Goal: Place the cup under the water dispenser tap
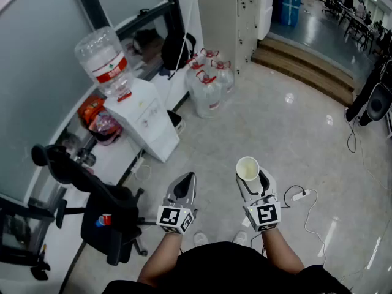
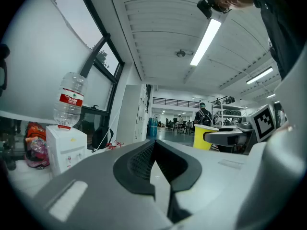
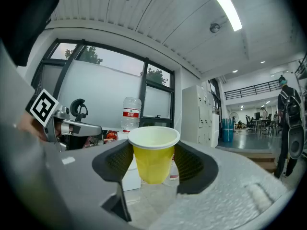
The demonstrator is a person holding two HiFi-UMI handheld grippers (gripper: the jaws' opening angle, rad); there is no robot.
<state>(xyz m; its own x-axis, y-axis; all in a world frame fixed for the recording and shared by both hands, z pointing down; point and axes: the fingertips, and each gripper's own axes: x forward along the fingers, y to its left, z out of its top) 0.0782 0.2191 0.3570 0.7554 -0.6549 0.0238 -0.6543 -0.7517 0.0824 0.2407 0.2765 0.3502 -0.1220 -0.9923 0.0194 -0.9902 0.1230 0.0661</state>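
Floor [image 1: 294, 133]: pale, glossy tile that runs from the person's feet to the window wall. Water dispenser [image 1: 146, 120]: a white cabinet standing against that wall, up and to the left in the head view, with an inverted bottle [image 1: 103, 59] seated on top to feed it; its tap is too small to make out from here. Office chair [image 1: 98, 210]: black, nearer the person than the dispenser and on the left. Spare bottles [image 1: 207, 86]: clustered on the floor beyond the dispenser, apparently stock for refills. Left claw [image 2: 154, 152]: held level, jaws closed together with nothing between them, probably because the task gives it no work yet. Right claw [image 3: 153, 163]: held level beside the left one, jaws standing fairly wide because they clamp the cup's sides. Cup [image 1: 247, 168]: yellow with a white rim, gripped below the rim and upright, mouth up and apparently empty, the attitude it needs to stand under the tap. It is in the air in front of the person, well apart from the dispenser. The carry is judged still to come.
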